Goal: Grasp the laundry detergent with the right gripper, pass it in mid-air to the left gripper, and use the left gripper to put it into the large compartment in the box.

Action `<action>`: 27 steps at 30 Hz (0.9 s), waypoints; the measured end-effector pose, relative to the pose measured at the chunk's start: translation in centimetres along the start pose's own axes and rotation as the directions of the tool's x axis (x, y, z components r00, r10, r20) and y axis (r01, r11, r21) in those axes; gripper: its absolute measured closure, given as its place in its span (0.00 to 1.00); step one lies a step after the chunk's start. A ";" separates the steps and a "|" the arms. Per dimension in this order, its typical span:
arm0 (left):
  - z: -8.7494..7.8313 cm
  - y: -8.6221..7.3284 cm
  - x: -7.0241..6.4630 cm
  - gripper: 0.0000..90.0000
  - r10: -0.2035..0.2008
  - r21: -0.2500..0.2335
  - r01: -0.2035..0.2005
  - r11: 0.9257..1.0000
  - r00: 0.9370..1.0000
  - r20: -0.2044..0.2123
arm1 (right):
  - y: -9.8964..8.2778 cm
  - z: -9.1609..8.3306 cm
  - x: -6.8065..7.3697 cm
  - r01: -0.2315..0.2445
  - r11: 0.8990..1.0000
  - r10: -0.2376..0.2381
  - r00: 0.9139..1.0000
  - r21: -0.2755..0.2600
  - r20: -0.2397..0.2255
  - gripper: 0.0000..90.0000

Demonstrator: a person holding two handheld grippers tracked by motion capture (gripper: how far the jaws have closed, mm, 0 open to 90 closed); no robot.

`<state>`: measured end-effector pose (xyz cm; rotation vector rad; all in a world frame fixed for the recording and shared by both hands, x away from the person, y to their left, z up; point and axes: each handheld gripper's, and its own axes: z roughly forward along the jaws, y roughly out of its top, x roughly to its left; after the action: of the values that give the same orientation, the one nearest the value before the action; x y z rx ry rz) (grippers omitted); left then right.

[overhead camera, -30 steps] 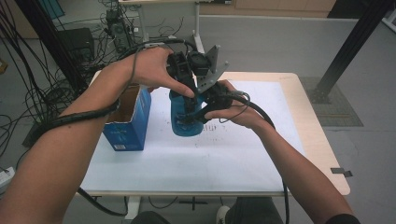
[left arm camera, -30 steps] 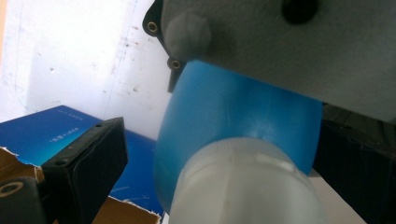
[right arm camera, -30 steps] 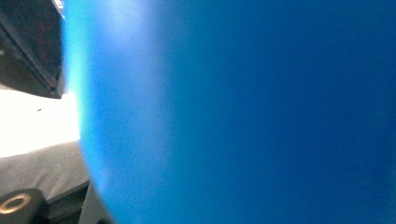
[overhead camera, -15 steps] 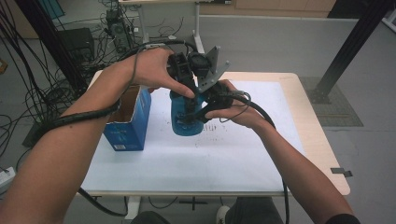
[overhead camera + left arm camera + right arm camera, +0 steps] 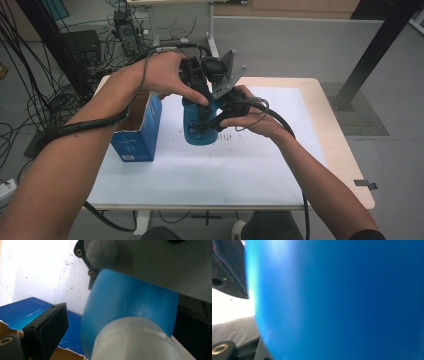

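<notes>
Bottle (image 5: 199,127), blue plastic, stands upright on bench (image 5: 260,165) just beside open box (image 5: 137,132). High view: right tongs (image 5: 206,120) clamp bottle body; left tongs (image 5: 200,92) sit over its top. Left gripper view: white cap (image 5: 135,340) between jaws; grip on cap unclear. Right gripper view: blue wall (image 5: 337,300) pressed close. Judgement: smooth, probably light, slightly squeezable; hold body, twist at ribbed cap.
</notes>
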<state>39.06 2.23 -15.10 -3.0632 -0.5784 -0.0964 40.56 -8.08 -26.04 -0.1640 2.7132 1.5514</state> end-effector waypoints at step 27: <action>0.0 0.3 0.1 0.07 0.016 0.007 -0.016 1.000 1.000 -0.006 | 0.0 -0.3 0.2 -0.008 1.000 0.008 1.000 0.006 -0.002 0.49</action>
<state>39.23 1.96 -15.14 -3.0593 -0.5531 -0.1035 40.41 -8.33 -25.87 -0.1546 2.7233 1.5464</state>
